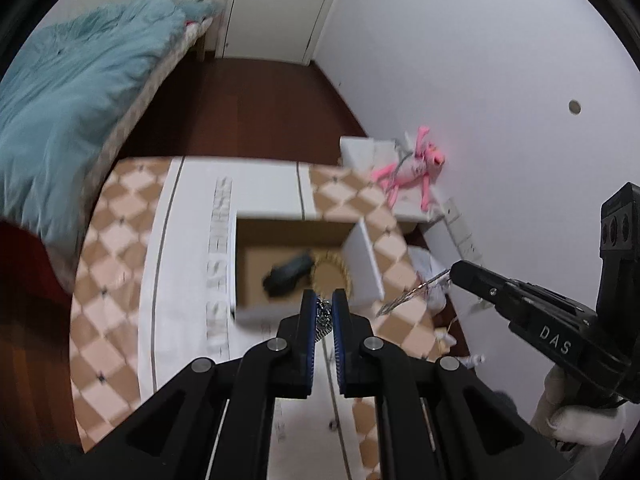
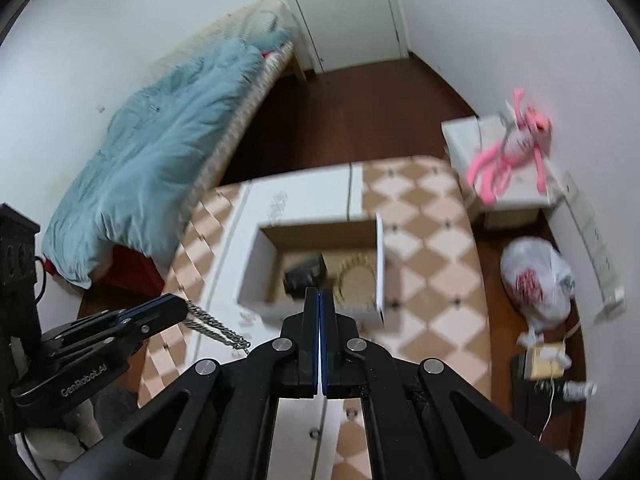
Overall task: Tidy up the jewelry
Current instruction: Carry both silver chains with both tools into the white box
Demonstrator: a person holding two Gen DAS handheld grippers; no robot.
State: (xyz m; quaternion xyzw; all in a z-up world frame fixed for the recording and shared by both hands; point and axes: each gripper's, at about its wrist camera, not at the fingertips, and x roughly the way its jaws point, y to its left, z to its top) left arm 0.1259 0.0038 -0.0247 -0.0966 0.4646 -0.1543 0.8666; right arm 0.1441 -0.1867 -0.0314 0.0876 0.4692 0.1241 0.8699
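Each gripper, left (image 1: 324,308) and right (image 2: 321,308), pinches an end of the silver chain (image 2: 216,326); pulling apart could snap it.

Both views are evenly and softly lit, bright on the white wall (image 1: 460,60) and without hard shadows, though the light's source cannot be told. Fisheye lenses bend the door (image 2: 344,12) and bed (image 2: 160,152) and leave black corners around each round picture. Motion blur smears the checkered cloth (image 1: 120,280), the box (image 2: 320,264) and the pink toy (image 2: 516,148), while the near black fingers (image 1: 308,344) stay sharp
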